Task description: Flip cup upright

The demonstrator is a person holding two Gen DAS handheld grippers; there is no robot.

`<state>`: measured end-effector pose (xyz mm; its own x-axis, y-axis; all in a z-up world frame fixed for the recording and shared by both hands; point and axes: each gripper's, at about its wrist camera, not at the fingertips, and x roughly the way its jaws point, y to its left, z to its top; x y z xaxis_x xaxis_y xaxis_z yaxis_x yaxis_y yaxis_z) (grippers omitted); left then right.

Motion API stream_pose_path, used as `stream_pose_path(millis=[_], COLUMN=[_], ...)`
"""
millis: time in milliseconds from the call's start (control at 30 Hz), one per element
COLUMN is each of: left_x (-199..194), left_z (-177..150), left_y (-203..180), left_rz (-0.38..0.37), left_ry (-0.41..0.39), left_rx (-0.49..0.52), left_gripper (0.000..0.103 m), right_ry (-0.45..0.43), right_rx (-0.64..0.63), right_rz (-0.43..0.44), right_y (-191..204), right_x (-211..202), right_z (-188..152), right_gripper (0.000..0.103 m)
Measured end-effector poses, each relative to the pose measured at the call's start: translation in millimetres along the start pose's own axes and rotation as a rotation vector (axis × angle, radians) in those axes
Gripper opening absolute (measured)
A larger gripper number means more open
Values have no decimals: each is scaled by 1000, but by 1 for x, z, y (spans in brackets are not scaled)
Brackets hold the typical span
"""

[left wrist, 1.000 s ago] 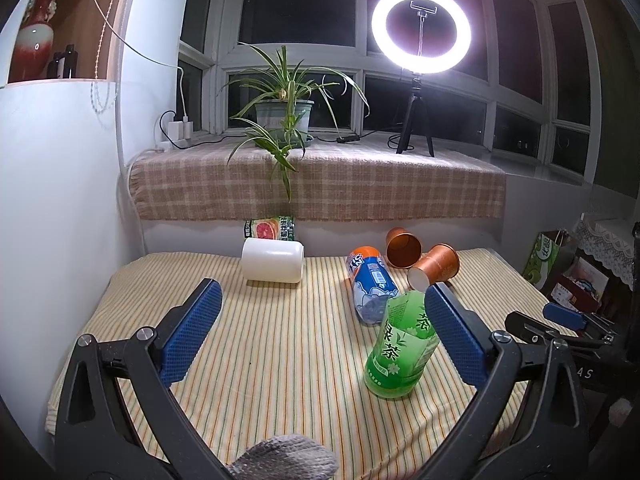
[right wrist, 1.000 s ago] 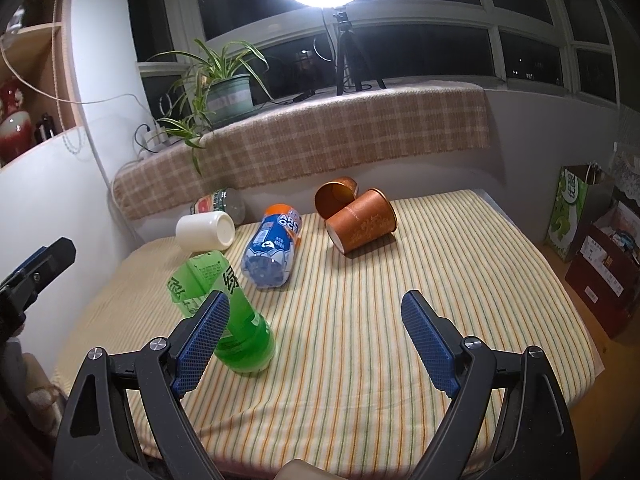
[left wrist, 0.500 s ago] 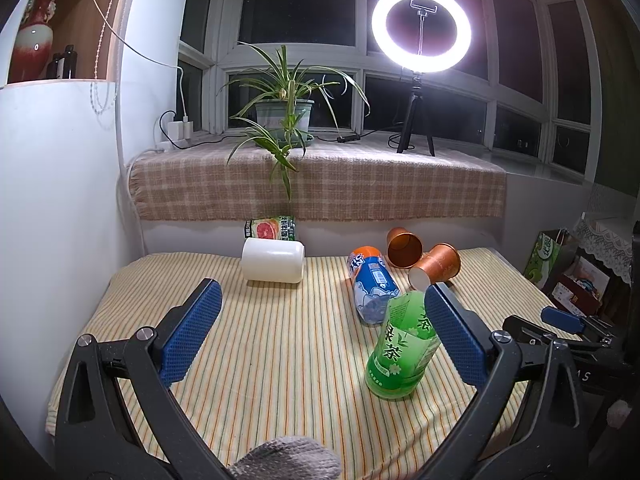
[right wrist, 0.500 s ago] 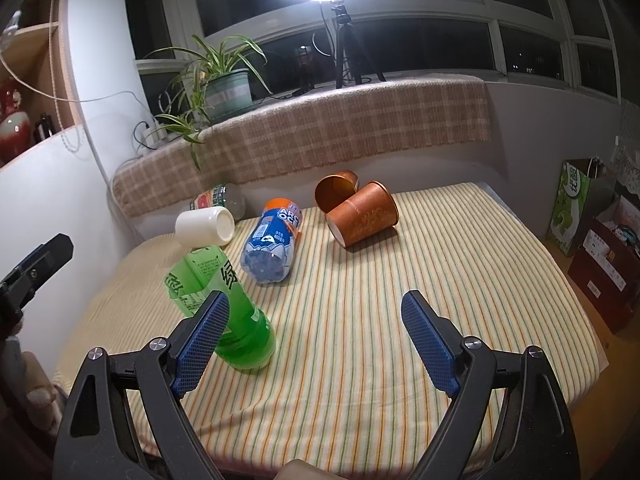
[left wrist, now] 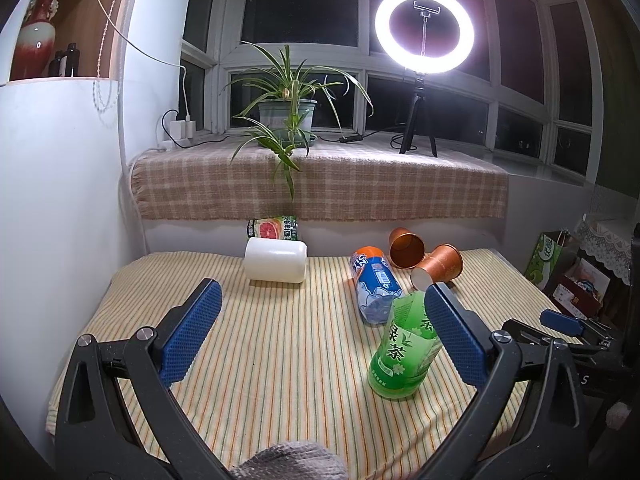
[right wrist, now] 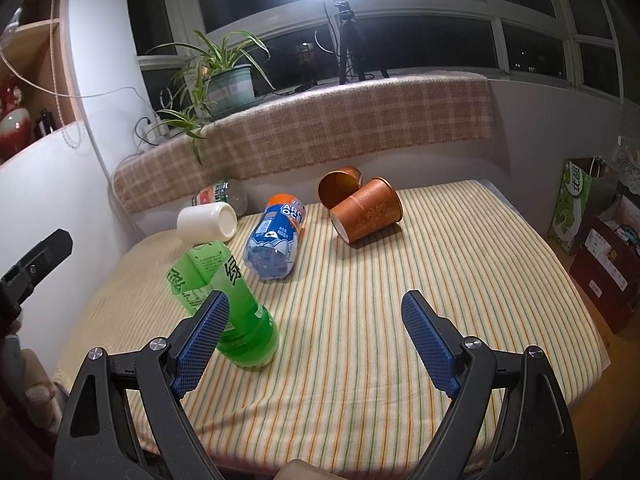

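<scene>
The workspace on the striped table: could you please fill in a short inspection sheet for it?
Surface: striped cloth, flat.
Job's things: white cup and two copper cups, all lying on their sides.
Clutter: green bottle leaning; blue bottle and grapefruit bottle lying.
Grippers: left gripper and right gripper open, holding nothing.
Cables: charger leads on the sill.
Surroundings: ring light, potted plant.

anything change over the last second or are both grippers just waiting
The right hand-held gripper has edged forward and tipped down a little, so the copper cups sit lower in its view. Nothing was taken hold of or let go. The left hand-held gripper has barely shifted. Both stay open above the striped cloth, and the cups, white cup and bottles lie as before.
</scene>
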<state>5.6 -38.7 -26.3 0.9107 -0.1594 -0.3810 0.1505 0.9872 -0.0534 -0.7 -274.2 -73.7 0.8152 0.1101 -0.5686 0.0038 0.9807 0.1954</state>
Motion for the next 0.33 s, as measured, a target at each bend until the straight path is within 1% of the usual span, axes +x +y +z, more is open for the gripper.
stream_pose_path(millis=[333], left_x=[2], left_z=[-2], left_y=[5], left_rz=[4], left_ry=[-4], left_rx=[-6], left_gripper=[103], right_ry=[9], right_rx=[-5], right_rz=[1], right_y=[2], right_x=[3], right_z=[-1], right_gripper=[88])
